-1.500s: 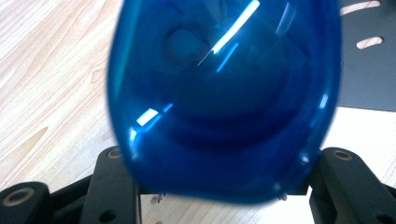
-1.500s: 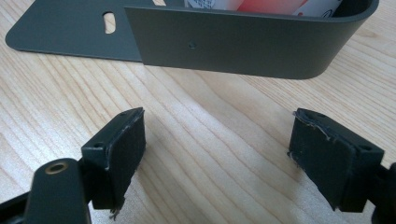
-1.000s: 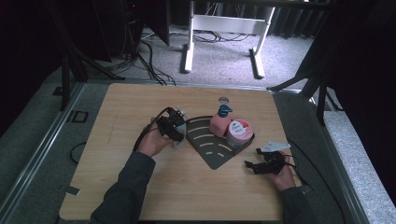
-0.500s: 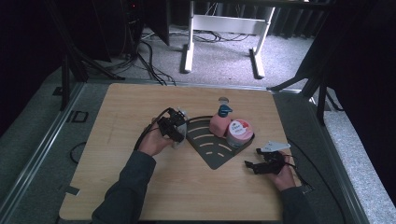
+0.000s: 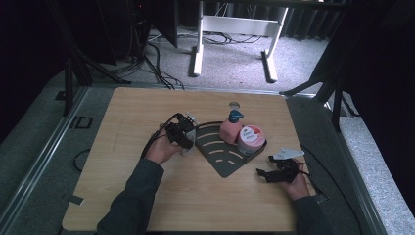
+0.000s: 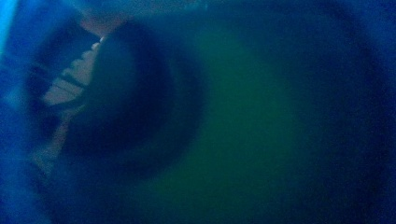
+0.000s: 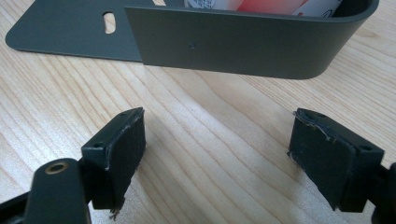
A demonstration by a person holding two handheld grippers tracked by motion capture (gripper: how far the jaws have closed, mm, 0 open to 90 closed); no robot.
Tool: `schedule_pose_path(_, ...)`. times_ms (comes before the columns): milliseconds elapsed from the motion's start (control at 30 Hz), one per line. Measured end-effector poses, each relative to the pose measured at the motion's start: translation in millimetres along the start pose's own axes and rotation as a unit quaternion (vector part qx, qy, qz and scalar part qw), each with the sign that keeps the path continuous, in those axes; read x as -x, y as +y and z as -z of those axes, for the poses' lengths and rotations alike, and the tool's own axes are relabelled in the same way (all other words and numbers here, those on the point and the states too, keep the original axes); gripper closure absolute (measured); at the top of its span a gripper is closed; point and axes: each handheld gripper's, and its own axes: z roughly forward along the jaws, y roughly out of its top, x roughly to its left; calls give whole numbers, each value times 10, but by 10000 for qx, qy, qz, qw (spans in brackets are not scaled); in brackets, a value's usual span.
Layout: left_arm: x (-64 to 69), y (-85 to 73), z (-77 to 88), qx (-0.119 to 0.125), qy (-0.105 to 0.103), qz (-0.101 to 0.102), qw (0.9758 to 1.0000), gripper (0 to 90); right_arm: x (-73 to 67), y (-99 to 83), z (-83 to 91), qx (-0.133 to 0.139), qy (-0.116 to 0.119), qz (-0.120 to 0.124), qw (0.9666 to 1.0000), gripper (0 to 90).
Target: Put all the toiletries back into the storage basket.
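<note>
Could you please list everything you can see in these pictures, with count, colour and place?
Table: one, light wood, centre.
Corner rack: one, dark grey, fan-shaped and slotted, mid-table.
Bottle: one, pink with blue cap, standing in the rack.
Tub: one, pink with white label, in the rack right of the bottle.
White frame: one, on the floor behind the table.
Cables: several, black, on the floor behind.
Left gripper: one, black, at the rack's left edge; something pale is at its jaws.
Right gripper: one, black, open over bare wood.
</note>
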Motion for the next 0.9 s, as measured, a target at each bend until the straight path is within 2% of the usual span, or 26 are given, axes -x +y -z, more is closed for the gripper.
schedule_pose_path(367,6,-21,22,135,-175,4,9998,542,0,0,0,1,-1,1,10000,182)
schedule_pose_path(900,5,-57,37,173,-163,120,9996,549,1,0,0,1,1,2,10000,182)
